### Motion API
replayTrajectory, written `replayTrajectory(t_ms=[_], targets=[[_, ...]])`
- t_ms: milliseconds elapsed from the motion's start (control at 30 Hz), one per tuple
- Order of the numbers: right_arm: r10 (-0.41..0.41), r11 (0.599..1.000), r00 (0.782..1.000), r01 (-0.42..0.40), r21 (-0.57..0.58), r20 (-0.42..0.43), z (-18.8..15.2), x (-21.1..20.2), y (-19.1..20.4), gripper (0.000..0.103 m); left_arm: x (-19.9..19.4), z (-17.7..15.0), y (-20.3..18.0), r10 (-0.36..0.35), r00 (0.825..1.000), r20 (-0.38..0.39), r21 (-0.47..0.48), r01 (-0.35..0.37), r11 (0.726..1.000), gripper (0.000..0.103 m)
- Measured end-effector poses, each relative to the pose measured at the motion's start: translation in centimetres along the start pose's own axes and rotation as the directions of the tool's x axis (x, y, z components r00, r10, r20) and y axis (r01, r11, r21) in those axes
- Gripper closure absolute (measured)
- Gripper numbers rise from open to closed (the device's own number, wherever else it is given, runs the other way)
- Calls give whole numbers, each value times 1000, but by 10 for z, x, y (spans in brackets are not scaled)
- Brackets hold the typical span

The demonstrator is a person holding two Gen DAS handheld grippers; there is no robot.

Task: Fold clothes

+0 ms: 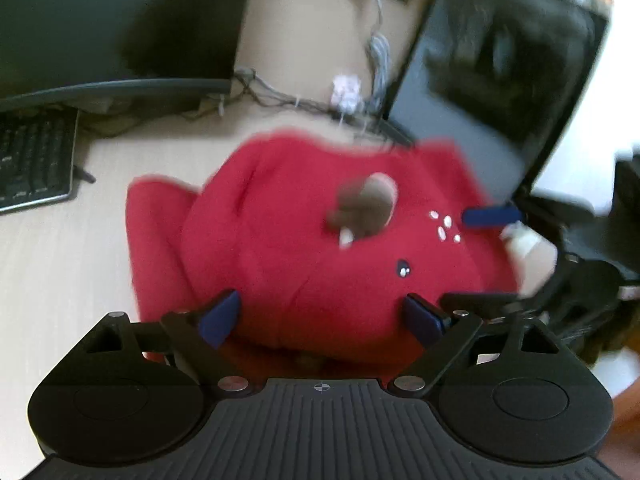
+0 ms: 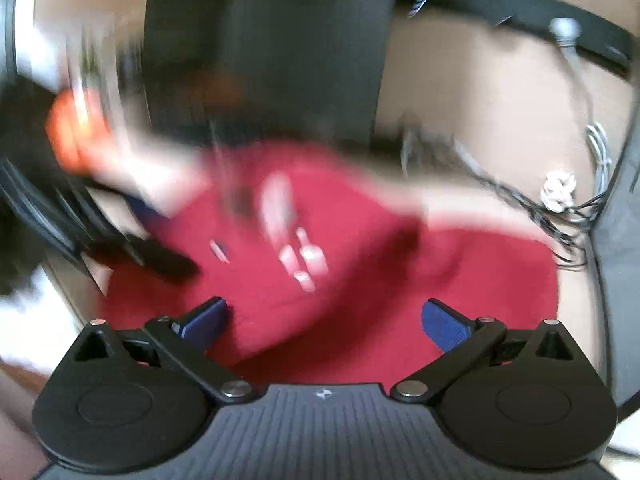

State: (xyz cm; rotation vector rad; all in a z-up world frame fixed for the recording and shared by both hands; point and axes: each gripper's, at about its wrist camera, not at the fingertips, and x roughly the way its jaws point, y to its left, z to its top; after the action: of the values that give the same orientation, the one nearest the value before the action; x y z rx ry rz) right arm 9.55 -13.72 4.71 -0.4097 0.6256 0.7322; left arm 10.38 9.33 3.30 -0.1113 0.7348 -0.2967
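A red sweater (image 1: 288,240) with a brown and white patch on its front lies bunched on the pale wooden desk (image 1: 48,264). My left gripper (image 1: 320,316) is open just above its near edge, blue pads wide apart, holding nothing. In the right wrist view the same sweater (image 2: 360,280) is blurred by motion. My right gripper (image 2: 324,324) is open over it and empty. The right gripper's blue fingertip (image 1: 492,216) shows in the left wrist view at the sweater's right side. The left gripper (image 2: 152,236) appears as a dark blurred shape at the left.
A keyboard (image 1: 32,164) and a dark monitor (image 1: 112,24) stand at the left. A second dark screen (image 1: 500,80) leans at the right. Tangled cables (image 1: 280,96) run behind the sweater. A black chair (image 1: 592,280) is at the right edge.
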Motion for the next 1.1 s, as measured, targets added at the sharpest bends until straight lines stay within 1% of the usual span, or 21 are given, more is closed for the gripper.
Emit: replayTrajectory(t_ms=[33,100,200,300,367,400,433,500,567,633,667,700,733,767,800,833,900,967,1000,1067,1100], targets=[[1,1000,1000,-1,11,7,-6,3,1,0,-2,-5,-7,10,1000,14,61,-11,998,10],[5,999,1000,-5,43,5,-11,2,-3,0,-15,-4,-16,10,1000,15,120,-12,993,10],[3,998,1000,-4,60,5,-6,-13,-14,0,-46,9,-15,-83,993,79,79,77,994,9],[1,995,997,-9,99,79,10,-36,-36,0,-63,24,-7,-154,972,180,4,155,988,8],[54,958,985,-97,269,163,29,-40,-61,0,-58,35,1,-188,954,235,-73,210,975,7],[105,910,972,-180,375,212,40,-38,-74,0,-47,36,10,-181,956,229,-124,213,969,7],[171,834,948,-284,473,268,47,-31,-88,0,-36,37,18,-175,959,222,-174,216,961,7],[270,653,885,-458,603,380,55,-11,-110,0,-13,39,36,-164,965,207,-272,218,937,6],[331,518,845,-535,667,421,54,24,-118,0,9,41,54,-154,969,191,-368,216,904,6],[329,540,897,-436,720,297,45,57,-115,0,31,43,72,-146,974,174,-461,212,862,10],[326,552,916,-384,740,232,40,73,-113,8,42,44,80,-143,976,166,-504,208,838,25],[320,577,925,-361,732,204,36,78,-110,13,41,40,87,-142,976,167,-540,211,815,29],[306,618,932,-349,705,194,38,70,-107,13,35,40,93,-162,969,185,-569,240,787,23],[291,657,939,-335,675,184,40,62,-103,12,24,41,94,-182,960,214,-563,273,780,10],[265,701,949,-312,642,172,44,50,-98,8,12,43,95,-201,949,244,-556,306,772,7],[229,777,961,-275,566,153,48,32,-88,5,1,44,95,-218,938,270,-545,335,769,7],[157,909,980,-192,369,122,51,0,-63,1,-21,47,91,-221,938,268,-451,324,831,6],[116,979,991,-127,158,72,36,-18,-37,0,-25,42,85,-166,966,196,-394,233,889,6],[92,994,994,-94,48,52,29,-26,-23,0,-26,40,81,-135,978,159,-365,185,912,6],[26,999,998,-28,-25,-54,4,-12,-7,0,-7,30,77,-54,998,27,-349,60,935,6],[13,1000,997,-13,-2,-75,-5,-6,-7,0,2,25,74,-11,1000,-27,-334,2,943,6]])
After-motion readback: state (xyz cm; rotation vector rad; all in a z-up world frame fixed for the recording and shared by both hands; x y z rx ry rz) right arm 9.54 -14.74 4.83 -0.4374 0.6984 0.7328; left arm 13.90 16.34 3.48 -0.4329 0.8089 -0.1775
